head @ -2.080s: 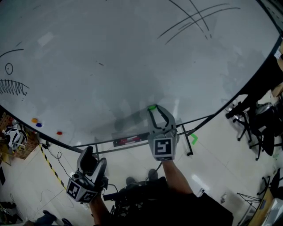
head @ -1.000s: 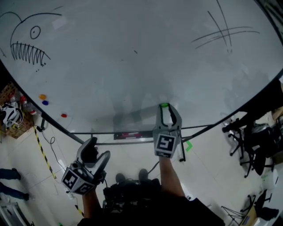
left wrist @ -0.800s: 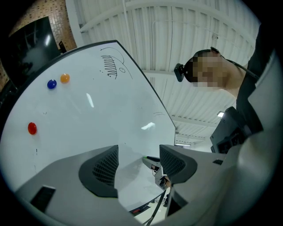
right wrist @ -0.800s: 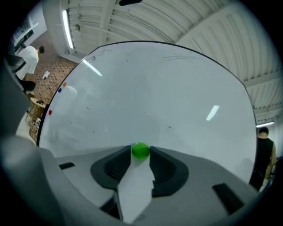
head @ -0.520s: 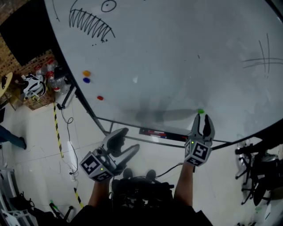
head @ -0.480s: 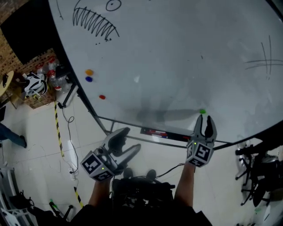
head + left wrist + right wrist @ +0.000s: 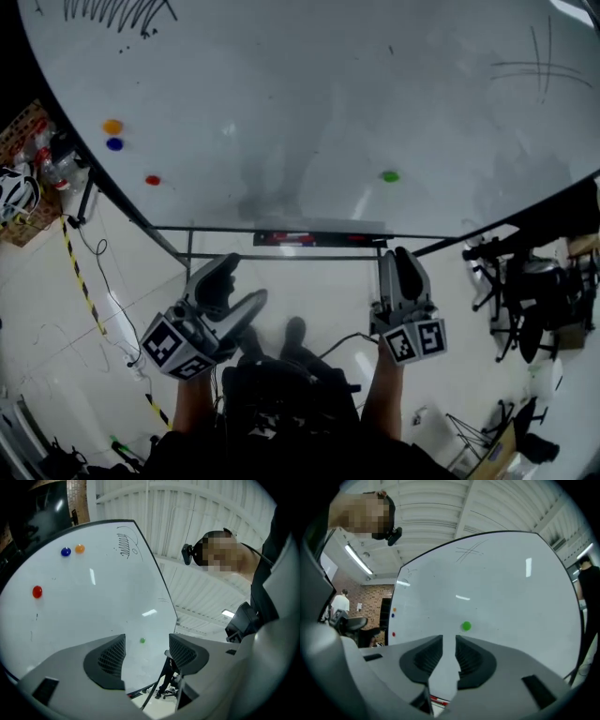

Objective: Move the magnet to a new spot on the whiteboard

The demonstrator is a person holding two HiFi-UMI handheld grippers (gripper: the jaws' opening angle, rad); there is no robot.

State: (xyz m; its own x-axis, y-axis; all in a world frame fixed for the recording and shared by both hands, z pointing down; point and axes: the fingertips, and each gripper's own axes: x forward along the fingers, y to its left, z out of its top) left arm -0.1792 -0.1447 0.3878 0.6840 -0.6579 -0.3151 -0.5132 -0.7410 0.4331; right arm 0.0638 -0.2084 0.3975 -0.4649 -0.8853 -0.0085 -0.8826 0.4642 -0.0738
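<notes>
Magnet (image 7: 390, 175) sat free on whiteboard (image 7: 309, 84). Right gripper (image 7: 401, 255) empty, jaws part-open, just closing; left gripper (image 7: 236, 283) empty, wide. Seemingly placed or awaiting pickup; either way, avoid sideways brushing.

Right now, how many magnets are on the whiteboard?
4. Green magnet low on the whiteboard, right of centre; red magnet near the left edge; blue magnet and orange magnet just above it. None looks hidden.

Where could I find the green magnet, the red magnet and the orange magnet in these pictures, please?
green magnet (image 7: 390, 175), head view, centre of its face.
red magnet (image 7: 153, 180), head view, centre of its face.
orange magnet (image 7: 112, 126), head view, centre of its face.
</notes>
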